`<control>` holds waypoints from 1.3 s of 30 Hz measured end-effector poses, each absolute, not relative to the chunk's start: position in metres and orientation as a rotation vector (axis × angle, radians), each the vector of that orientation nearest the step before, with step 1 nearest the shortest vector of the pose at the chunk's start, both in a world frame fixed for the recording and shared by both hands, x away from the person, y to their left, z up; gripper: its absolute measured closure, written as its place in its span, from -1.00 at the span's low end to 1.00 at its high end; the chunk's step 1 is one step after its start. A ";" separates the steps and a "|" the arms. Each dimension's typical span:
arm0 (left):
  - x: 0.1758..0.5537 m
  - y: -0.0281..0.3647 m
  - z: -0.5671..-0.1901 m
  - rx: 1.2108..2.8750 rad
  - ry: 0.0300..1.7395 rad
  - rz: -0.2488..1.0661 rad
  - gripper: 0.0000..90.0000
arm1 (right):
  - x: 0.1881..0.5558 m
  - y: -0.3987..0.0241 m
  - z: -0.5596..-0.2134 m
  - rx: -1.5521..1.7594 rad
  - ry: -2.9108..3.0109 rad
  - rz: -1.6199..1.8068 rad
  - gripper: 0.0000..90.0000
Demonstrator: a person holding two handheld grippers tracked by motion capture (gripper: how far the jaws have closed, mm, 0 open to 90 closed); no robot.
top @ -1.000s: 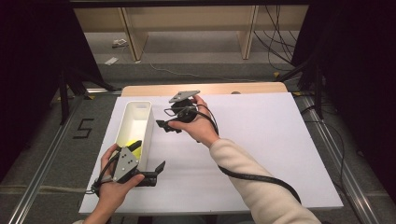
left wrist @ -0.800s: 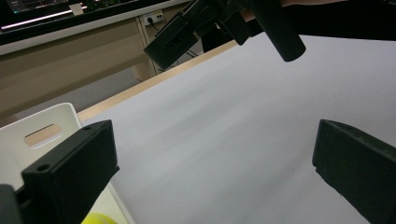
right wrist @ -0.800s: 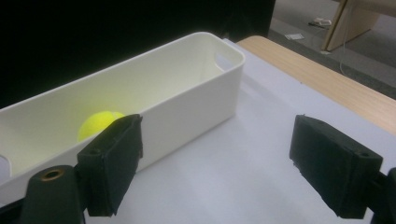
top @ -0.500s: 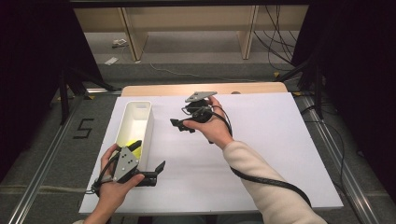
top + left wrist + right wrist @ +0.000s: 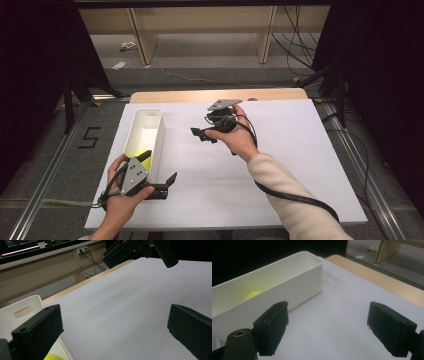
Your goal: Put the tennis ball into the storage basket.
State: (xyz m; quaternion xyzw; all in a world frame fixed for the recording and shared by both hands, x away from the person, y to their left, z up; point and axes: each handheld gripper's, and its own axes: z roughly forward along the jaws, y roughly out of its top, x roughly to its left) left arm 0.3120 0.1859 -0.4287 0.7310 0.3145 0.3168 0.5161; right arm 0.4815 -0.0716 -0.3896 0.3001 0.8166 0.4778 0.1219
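A long white bin (image 5: 146, 125) lies along the table's left side, with a yellow object (image 5: 142, 155) in its near end. A hand holds my left gripper (image 5: 160, 171) at the front left, just beside the bin's near end. In the left gripper view the left gripper (image 5: 113, 325) is open over bare white table. A hand holds my right gripper (image 5: 201, 132) above the table's middle, pointing left toward the bin. The right gripper (image 5: 329, 325) is open and holds nothing; the bin (image 5: 274, 290) and the yellow object (image 5: 253, 294) lie beyond its left jaw.
A white sheet (image 5: 280, 150) covers the table, and a strip of wood (image 5: 215, 95) shows along the far edge. A black cable (image 5: 285, 195) trails from the right gripper along the sleeve. Wooden shelving (image 5: 200, 30) stands on the floor beyond the table. Dark curtains flank both sides.
The right gripper has moved to the right, away from the bin's far end, toward the table's middle. The left gripper has stayed in place.
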 end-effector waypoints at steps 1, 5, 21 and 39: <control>0.312 0.186 -0.429 1.757 0.753 0.763 -1.00 | 0.481 -0.073 -0.390 0.884 2.380 1.397 -0.60; 0.312 0.186 -0.429 1.757 0.753 0.764 -1.00 | 0.480 -0.082 -0.390 0.887 2.365 1.395 -0.60; 0.313 0.186 -0.428 1.755 0.741 0.767 -1.00 | 0.476 -0.118 -0.393 0.945 2.321 1.381 -0.60; 0.312 0.186 -0.428 1.756 0.755 0.768 -1.00 | 0.465 -0.163 -0.399 1.012 2.271 1.346 -0.59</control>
